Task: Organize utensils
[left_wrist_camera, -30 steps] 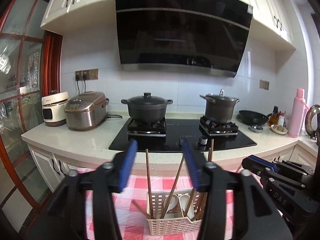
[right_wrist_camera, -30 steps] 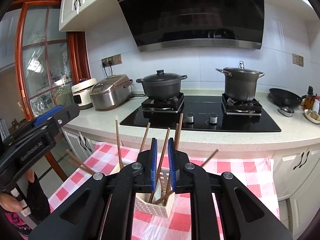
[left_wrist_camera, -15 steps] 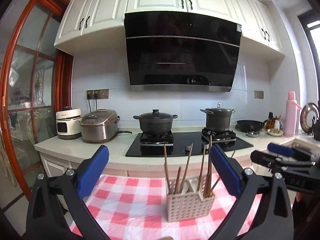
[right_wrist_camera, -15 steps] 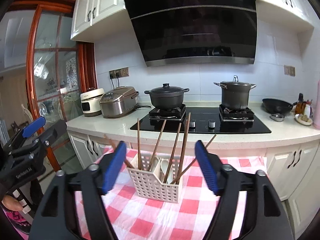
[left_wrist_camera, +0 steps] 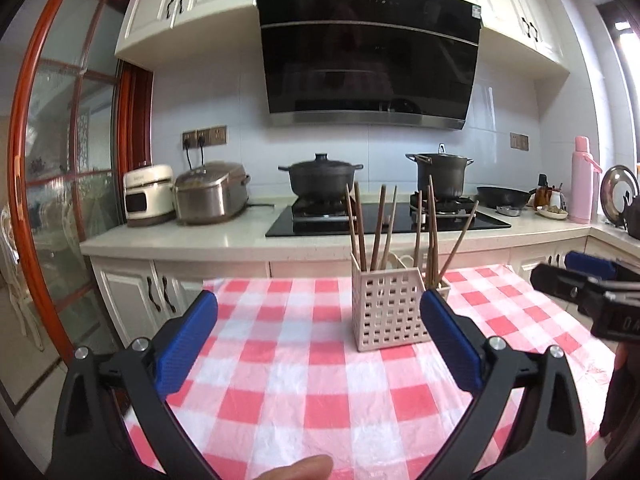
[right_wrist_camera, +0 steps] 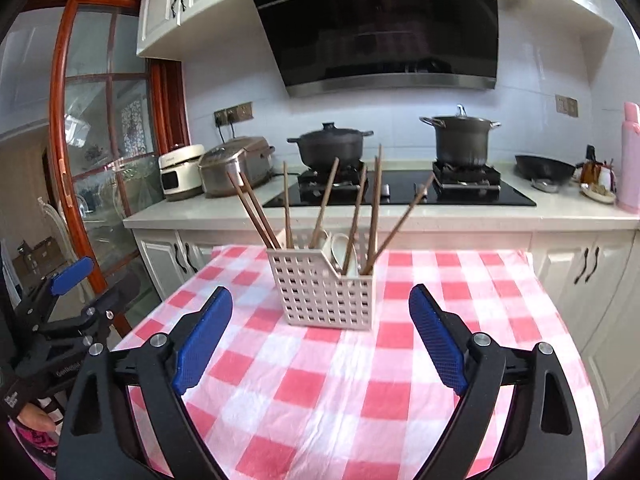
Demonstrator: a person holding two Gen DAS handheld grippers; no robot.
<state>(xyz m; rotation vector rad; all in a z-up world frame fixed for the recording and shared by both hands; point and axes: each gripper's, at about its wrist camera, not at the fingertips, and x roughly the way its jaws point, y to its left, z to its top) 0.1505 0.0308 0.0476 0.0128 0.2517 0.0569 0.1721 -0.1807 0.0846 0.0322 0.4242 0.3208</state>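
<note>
A white perforated utensil holder (left_wrist_camera: 386, 306) (right_wrist_camera: 325, 294) stands on the red-and-white checked tablecloth (left_wrist_camera: 312, 380) (right_wrist_camera: 320, 392). Several brown chopsticks (left_wrist_camera: 378, 228) (right_wrist_camera: 356, 216) stand in it, with white spoons (right_wrist_camera: 340, 250) between them. My left gripper (left_wrist_camera: 318, 314) is open and empty, held back from the holder. My right gripper (right_wrist_camera: 320, 308) is open and empty, also held back from it. Each gripper shows at the other view's edge: the right one in the left wrist view (left_wrist_camera: 592, 292), the left one in the right wrist view (right_wrist_camera: 66, 292).
Behind the table runs a counter (left_wrist_camera: 180, 236) with a black hob (left_wrist_camera: 384, 216), two dark pots (left_wrist_camera: 320, 176) (left_wrist_camera: 440, 172), a wok (left_wrist_camera: 504, 196), two rice cookers (left_wrist_camera: 210, 194) (left_wrist_camera: 148, 194) and a pink flask (left_wrist_camera: 582, 180). A glass door (left_wrist_camera: 52, 160) stands at the left.
Both grippers have pulled back and up from the holder. The right gripper went from shut to wide open. The left gripper opened wider. The holder now looks farther away.
</note>
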